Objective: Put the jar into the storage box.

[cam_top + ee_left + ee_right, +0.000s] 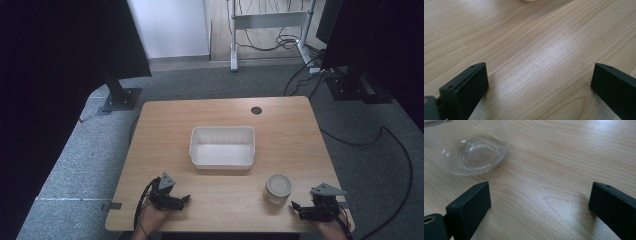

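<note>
A small clear glass jar with a pale lid (278, 188) stands upright in the lower right of the high view, on the light wooden table (165, 125). It sits just left of the right gripper (296, 208), close but not touching. That gripper's jaws are spread wide with nothing between them. In the right gripper view the jar (469, 147) fills the upper left corner, off the line of the jaws, so the gripper would have to turn or shift toward it before closing.

The left gripper (183, 200) rests at the lower left of the high view, near the table's front edge. Its jaws are also spread wide over bare wood (539, 50); it looks parked rather than engaged.

A white rectangular plastic tub (222, 161) sits open and empty at mid-table, above and left of the jar, likely where the jar is meant to go. The wood between jar and tub is clear, leaving open room for a lift and carry. The jar stands near the front edge, so a clumsy nudge toward the bottom of the frame could tip it off.
</note>
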Available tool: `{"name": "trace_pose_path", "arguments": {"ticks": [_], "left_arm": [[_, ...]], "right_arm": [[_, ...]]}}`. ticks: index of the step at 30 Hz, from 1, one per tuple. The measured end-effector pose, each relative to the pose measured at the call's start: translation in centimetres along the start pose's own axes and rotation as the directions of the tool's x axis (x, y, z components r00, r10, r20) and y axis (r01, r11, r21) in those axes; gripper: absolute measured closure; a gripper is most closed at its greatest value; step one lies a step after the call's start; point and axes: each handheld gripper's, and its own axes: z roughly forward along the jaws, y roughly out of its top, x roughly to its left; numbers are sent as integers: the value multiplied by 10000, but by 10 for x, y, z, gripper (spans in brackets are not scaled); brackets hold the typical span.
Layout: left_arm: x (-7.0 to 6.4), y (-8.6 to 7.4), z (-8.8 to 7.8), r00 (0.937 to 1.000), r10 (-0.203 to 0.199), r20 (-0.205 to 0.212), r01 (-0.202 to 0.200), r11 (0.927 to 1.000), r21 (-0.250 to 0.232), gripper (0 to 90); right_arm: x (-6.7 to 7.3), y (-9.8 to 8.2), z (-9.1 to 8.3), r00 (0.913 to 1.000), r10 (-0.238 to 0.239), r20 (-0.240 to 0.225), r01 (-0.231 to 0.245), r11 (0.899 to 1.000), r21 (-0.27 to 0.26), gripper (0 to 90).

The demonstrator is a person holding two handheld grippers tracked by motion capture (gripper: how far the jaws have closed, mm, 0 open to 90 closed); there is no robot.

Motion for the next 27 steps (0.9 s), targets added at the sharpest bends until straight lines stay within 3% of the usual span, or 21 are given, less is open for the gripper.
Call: {"name": "trace_pose_path", "arguments": {"ticks": [9,27], "left_arm": [[1,0,0,9999,-89,-65,89,10000,-27,13],[2,-1,-1,9996,-192,-185,191,9998,-36,22]], "right_arm": [[1,0,2,9996,-136,237,136,9999,-12,44],[5,0,-1,9998,-112,194,109,9999,127,37]]}}
